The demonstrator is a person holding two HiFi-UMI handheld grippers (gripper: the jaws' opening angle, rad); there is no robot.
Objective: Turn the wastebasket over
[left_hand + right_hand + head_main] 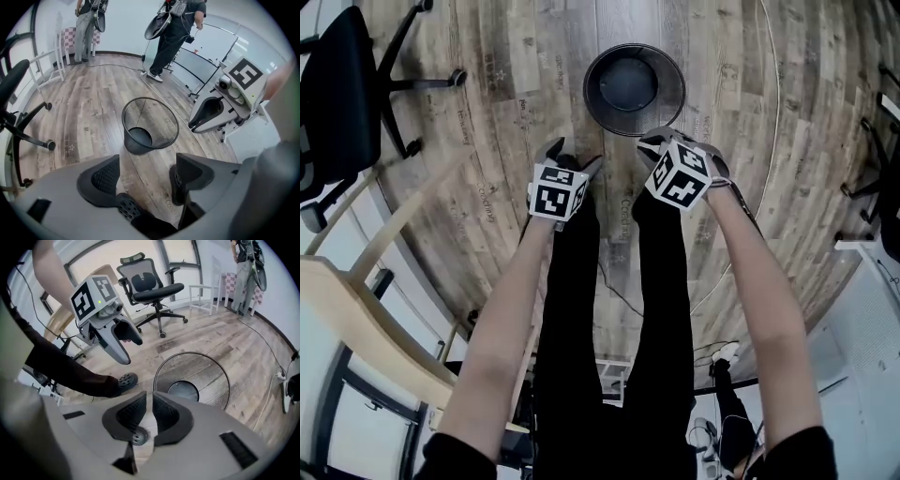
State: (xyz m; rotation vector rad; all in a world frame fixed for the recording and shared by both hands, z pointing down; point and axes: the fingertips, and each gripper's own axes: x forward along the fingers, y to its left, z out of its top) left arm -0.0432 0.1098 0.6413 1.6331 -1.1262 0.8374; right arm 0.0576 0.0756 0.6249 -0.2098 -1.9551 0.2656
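The black wire-mesh wastebasket stands upright on the wood floor, its mouth facing up and nothing inside. It shows ahead of the jaws in the left gripper view and the right gripper view. My left gripper hangs above the floor just short of the basket's near side, its jaws wide open and empty. My right gripper hovers over the near right rim without touching it. Its pads are drawn together with only a thin gap and hold nothing.
A black office chair stands at the left, also in the right gripper view. A wooden table edge lies near left. A cable runs across the floor on the right. Two people stand far off.
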